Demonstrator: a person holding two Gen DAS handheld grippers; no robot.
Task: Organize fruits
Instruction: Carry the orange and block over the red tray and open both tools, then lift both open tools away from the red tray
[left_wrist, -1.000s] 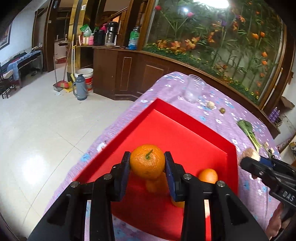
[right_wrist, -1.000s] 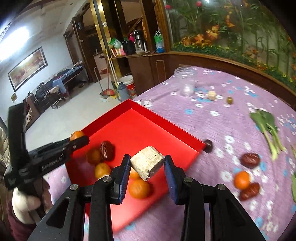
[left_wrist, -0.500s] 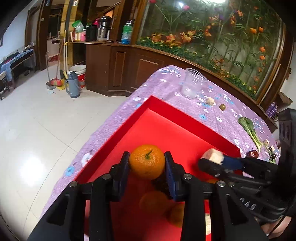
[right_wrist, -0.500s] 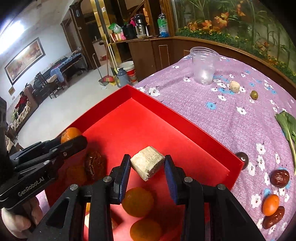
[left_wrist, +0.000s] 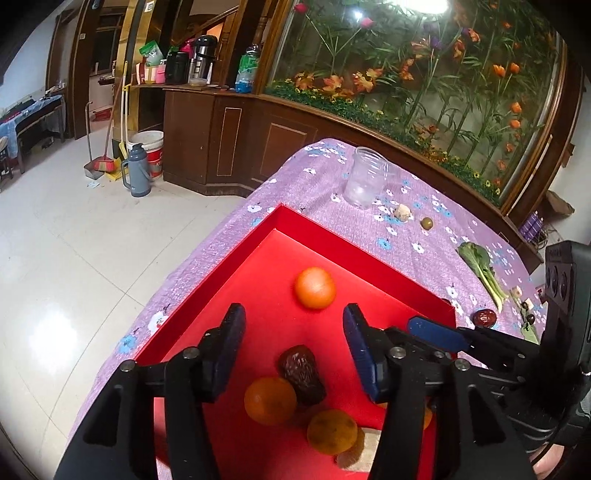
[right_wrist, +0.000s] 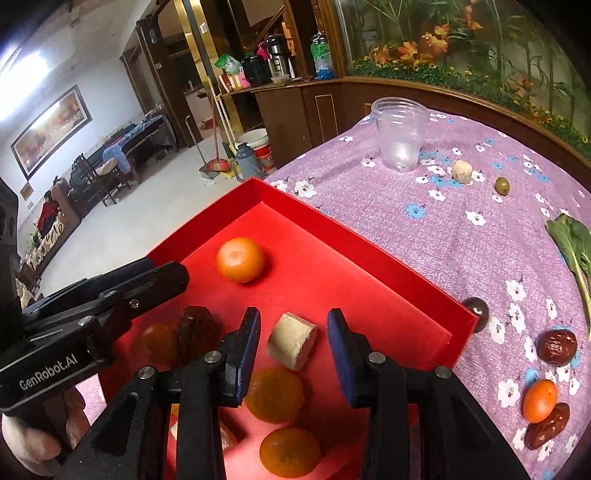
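A red tray (left_wrist: 354, 243) (right_wrist: 362, 242) lies on the purple floral tablecloth. My left gripper (left_wrist: 293, 328) is open above it; an orange (left_wrist: 315, 287) (right_wrist: 240, 259) lies free on the tray floor ahead of it. My right gripper (right_wrist: 293, 334) is open, with a beige cut chunk (right_wrist: 291, 346) loose between its fingers over the tray. Other oranges (left_wrist: 270, 400) (right_wrist: 275, 395) and a dark red date (left_wrist: 301, 373) (right_wrist: 197, 332) lie in the tray. The left gripper also shows in the right wrist view (right_wrist: 122, 291).
On the cloth right of the tray lie a date (right_wrist: 556, 347), a small orange (right_wrist: 539, 400) and another date (right_wrist: 546, 428). Further back are a clear plastic cup (right_wrist: 399, 136), a beige piece (right_wrist: 462, 171), a green olive-like fruit (right_wrist: 501, 185) and a leafy green (right_wrist: 572, 243).
Both grippers have opened. The left one let go of its orange, which now lies in the tray. The right one let go of the beige chunk.
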